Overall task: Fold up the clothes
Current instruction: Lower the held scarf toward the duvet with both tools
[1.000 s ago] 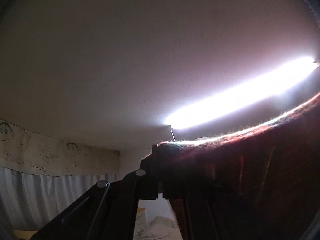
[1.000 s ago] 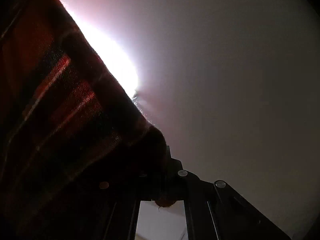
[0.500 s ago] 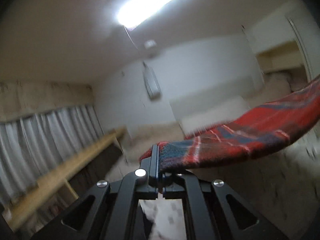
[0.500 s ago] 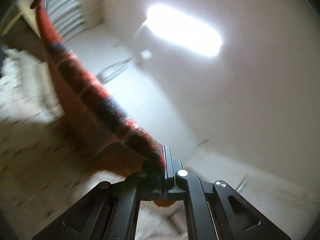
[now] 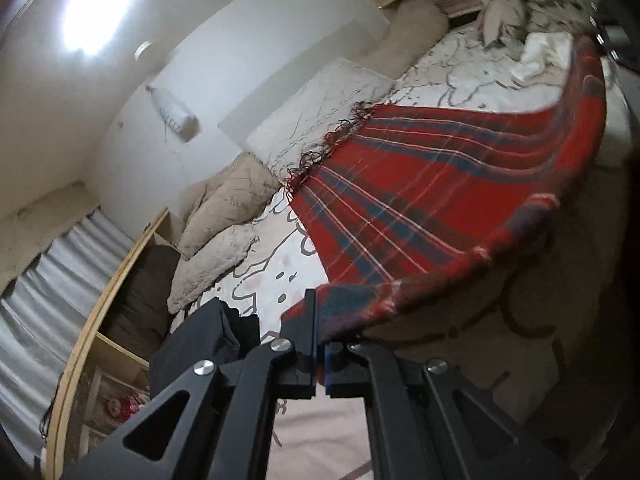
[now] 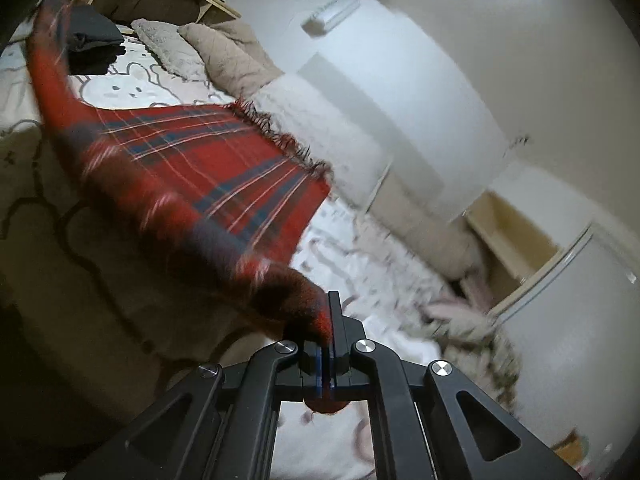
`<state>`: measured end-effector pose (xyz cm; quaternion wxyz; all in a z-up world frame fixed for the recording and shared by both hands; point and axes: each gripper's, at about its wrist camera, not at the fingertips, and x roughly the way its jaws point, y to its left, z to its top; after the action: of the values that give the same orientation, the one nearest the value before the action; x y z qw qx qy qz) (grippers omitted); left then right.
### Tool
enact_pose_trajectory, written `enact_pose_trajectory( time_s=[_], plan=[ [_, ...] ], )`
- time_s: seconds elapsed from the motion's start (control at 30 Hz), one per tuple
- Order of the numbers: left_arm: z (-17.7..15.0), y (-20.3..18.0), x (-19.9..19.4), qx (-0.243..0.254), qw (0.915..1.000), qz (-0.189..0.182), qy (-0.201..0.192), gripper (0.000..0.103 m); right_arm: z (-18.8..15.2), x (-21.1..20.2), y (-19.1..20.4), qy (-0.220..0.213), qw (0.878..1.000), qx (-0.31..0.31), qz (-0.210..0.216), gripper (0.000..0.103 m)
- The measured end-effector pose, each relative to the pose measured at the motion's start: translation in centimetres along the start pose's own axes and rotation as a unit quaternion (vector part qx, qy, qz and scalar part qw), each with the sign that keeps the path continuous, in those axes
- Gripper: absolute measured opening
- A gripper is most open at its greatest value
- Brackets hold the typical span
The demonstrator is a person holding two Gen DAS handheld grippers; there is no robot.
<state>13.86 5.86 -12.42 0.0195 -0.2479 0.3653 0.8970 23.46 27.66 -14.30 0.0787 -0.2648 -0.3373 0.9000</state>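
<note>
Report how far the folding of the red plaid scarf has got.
Done: dark clothes lie folded by the pillows. In hand: the left hand-held gripper and right hand-held gripper each pinch a corner of the red plaid scarf, its fringed end spread over the bed. Left: every fold.

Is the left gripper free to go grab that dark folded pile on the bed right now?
Probably not. The left gripper is shut on a corner of the red plaid scarf. The dark folded pile lies unobstructed on the bed, but it must release first.
</note>
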Motion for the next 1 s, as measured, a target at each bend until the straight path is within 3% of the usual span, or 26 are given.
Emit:
enact_pose_trajectory(
  time_s=[0.07,0.33,0.53,0.77,1.0],
  plan=[
    [0.1,0.1,-1.3,-0.010,0.9999,0.006,-0.010,0.003,-0.5,-1.6,-0.7,-0.006,1.000,0.008,0.001,0.002],
    [2.3,4.0,-7.5,-0.094,0.9922,0.056,-0.059,0.003,5.7,-7.5,-5.2,-0.067,0.997,0.044,-0.015,0.002],
    [3.7,5.1,-11.0,-0.116,0.9843,0.092,-0.096,0.003,5.3,-12.0,-8.7,-0.098,0.991,0.073,-0.047,0.002],
    [4.2,4.8,-13.5,-0.113,0.9801,0.104,-0.126,0.003,4.0,-15.6,-8.7,-0.128,0.987,0.072,-0.069,0.002],
    [4.9,5.7,-18.5,-0.132,0.9690,0.118,-0.173,0.003,3.2,-20.3,-11.0,-0.164,0.978,0.079,-0.102,0.002]
  ],
)
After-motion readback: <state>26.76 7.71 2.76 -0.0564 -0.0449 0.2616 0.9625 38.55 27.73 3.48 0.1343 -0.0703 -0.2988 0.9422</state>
